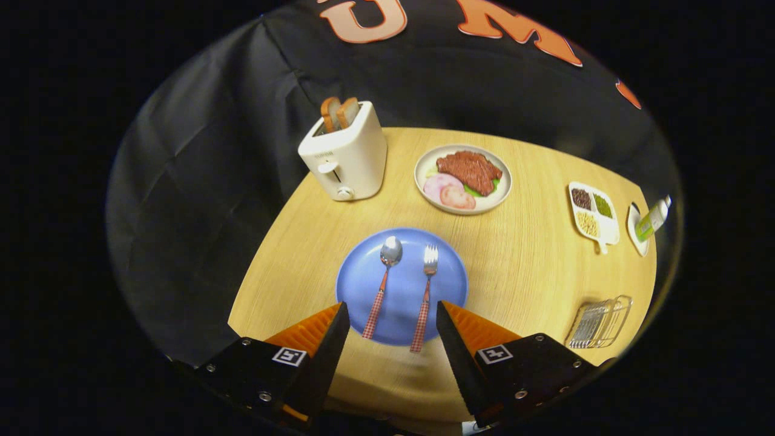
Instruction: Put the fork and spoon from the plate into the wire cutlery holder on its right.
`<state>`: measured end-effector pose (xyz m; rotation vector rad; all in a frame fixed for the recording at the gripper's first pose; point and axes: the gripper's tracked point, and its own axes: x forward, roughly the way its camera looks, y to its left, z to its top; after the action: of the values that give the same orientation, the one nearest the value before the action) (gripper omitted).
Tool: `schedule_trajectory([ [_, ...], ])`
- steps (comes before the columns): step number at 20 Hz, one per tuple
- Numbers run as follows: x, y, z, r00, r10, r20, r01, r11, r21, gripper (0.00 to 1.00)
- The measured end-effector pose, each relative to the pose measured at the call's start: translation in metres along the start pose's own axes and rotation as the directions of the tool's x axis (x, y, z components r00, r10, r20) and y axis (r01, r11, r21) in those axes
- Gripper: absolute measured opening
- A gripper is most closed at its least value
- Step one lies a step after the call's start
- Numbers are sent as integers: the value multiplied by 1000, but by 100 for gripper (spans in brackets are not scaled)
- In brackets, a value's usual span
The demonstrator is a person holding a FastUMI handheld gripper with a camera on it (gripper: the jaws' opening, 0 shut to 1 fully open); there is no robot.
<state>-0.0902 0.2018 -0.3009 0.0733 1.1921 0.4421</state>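
A blue plate [357,278] lies on the round wooden table just ahead of my fingers. On it lie a spoon [383,284] and, to its right, a fork [424,297], both with checked handles pointing back toward me; the fork's handle end overhangs the plate's near rim. My gripper [392,318] hovers above the plate's near edge, open, with both handles lying in the gap between the fingers and nothing held. The wire cutlery holder [599,322] stands far off to the right of the plate, near the table's edge.
A white toaster [345,154] with two bread slices stands beyond the plate to the left. A plate of meat and ham [463,178] sits behind the blue plate. Farther right are a divided dish of beans [593,212] and a small green bottle [652,219] at the table's edge.
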Motion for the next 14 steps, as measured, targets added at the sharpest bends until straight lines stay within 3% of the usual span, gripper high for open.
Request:
schedule_trajectory([
  [5,29,-15,-20,990,-77,-117,77,997,-1,85],
  [8,44,-14,-30,980,-86,-178,83,996,-24,84],
  [14,70,-21,-42,960,-152,-234,140,988,-67,72],
])
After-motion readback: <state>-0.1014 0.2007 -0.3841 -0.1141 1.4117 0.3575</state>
